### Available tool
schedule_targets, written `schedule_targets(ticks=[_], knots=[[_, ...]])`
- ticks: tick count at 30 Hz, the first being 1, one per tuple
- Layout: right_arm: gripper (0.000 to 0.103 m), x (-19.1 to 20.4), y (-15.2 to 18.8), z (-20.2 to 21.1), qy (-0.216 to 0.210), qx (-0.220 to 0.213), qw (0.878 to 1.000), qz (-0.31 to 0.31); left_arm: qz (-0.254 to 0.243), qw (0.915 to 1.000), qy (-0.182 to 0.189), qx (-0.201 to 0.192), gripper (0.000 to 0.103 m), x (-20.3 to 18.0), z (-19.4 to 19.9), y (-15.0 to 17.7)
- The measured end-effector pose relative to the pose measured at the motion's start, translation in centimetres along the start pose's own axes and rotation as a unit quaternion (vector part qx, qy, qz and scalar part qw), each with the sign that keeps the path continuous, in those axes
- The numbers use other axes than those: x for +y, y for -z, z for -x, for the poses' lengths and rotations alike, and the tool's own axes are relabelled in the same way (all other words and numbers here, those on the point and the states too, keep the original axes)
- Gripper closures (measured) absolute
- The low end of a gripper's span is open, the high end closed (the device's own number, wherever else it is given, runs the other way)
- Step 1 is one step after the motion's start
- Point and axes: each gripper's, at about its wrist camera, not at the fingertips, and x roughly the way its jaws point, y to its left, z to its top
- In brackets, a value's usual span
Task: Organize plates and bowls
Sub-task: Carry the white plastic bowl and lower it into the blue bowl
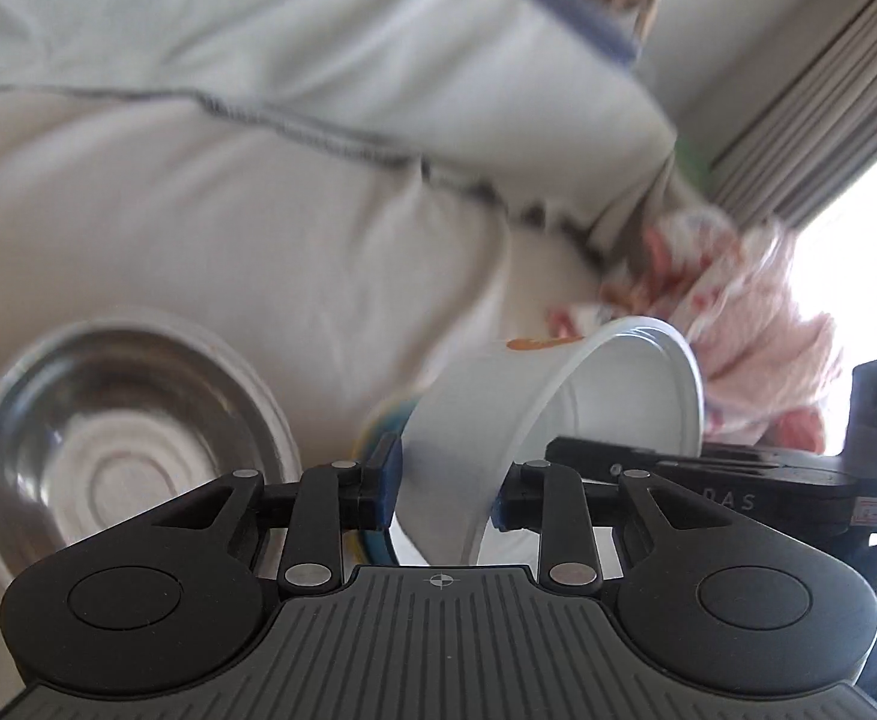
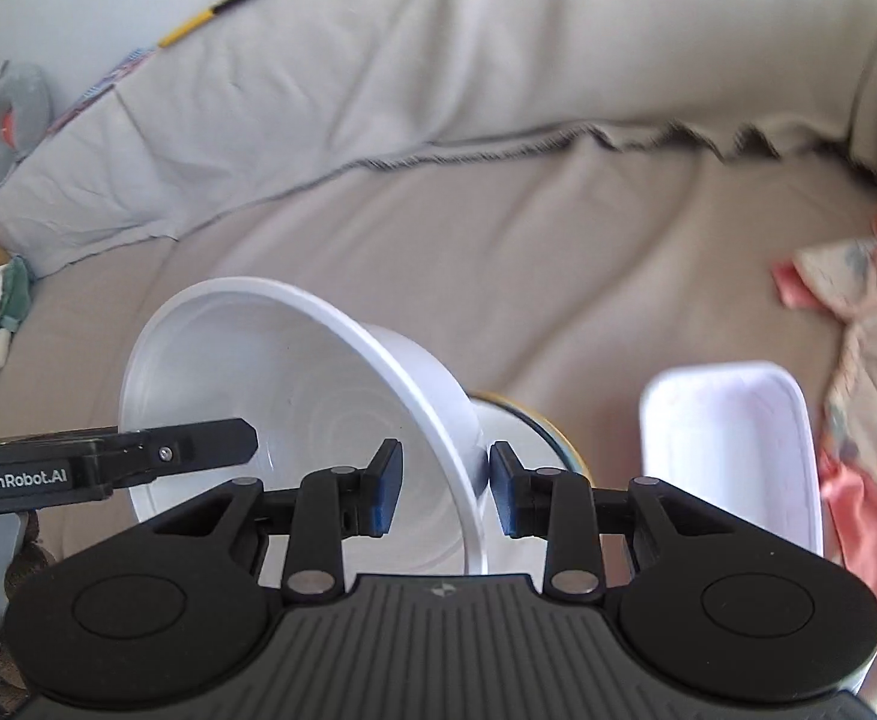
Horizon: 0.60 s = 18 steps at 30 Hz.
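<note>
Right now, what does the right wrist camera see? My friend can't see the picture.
A tilted white bowl is pinched by its rim between the jaws of the right gripper, above a beige cloth-covered sofa. The left gripper reaches into the bowl from the left, and a white rectangular tray lies to the right.

White bowl (image 2: 294, 384) tilted sideways; steel bowl (image 1: 126, 438) upright.

- The left claw (image 1: 445, 495) has the wall of a tilted white bowl (image 1: 558, 414) between its blue pads (image 1: 389, 483); whether they press on it cannot be told.
- The right claw (image 1: 612, 461) reaches in from the right to the bowl's rim.
- A steel bowl (image 1: 126, 438) sits at the left on a beige sheet (image 1: 228, 228).
- A pink cloth (image 1: 756, 330) lies behind the white bowl.
</note>
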Motion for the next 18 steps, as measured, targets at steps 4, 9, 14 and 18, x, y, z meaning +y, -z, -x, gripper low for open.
schedule_targets(ticks=[4,9,14,18], knots=[[0.071,-2.0,2.0,-1.2,0.004,-0.022,1.0,-0.004,0.001,0.9992,-0.035,0.017,0.075,-0.5,-2.4,0.9],[0.07,-2.5,3.8,-1.1,0.04,-0.076,0.996,0.022,-0.025,0.9989,-0.039,-0.004,0.076,-1.9,-1.6,1.5],[0.07,-3.9,4.6,-1.1,0.027,-0.091,0.995,-0.01,-0.033,0.9982,-0.043,-0.024,0.076,-2.4,-0.1,1.6],[0.069,-4.7,5.8,-0.7,0.025,-0.111,0.993,-0.032,-0.03,0.9974,-0.061,-0.025,0.076,-1.7,0.2,1.9]])
